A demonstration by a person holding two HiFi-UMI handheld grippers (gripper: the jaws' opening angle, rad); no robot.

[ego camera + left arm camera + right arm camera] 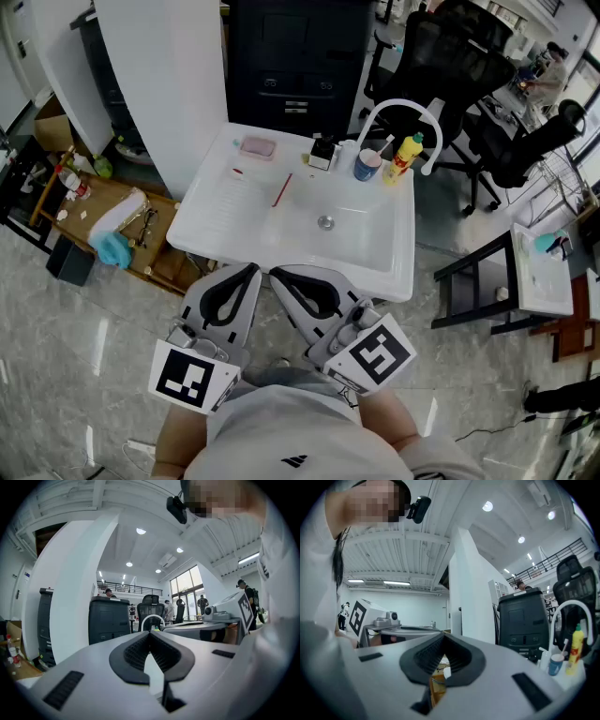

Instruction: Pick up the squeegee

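The sink (pixel 394 272) and its tap (pixel 398 105) are white. On the sink the squeegee (pixel 282 189) shows as a thin red line, and a pink block (pixel 257 147) lies at the sink's upper left. By the tap stand a blue cup (pixel 367 166) and a yellow bottle (pixel 403 157) with a green cap. The cabinet (pixel 291 56) at top centre and the chair (pixel 459 47) at upper right are black. The left gripper (pixel 251 272) and right gripper (pixel 278 275) are grey with black ribbed pads. Their cubes (pixel 192 378) carry black-and-white square markers. The floor (pixel 56 347) is grey, marbled and glossy.
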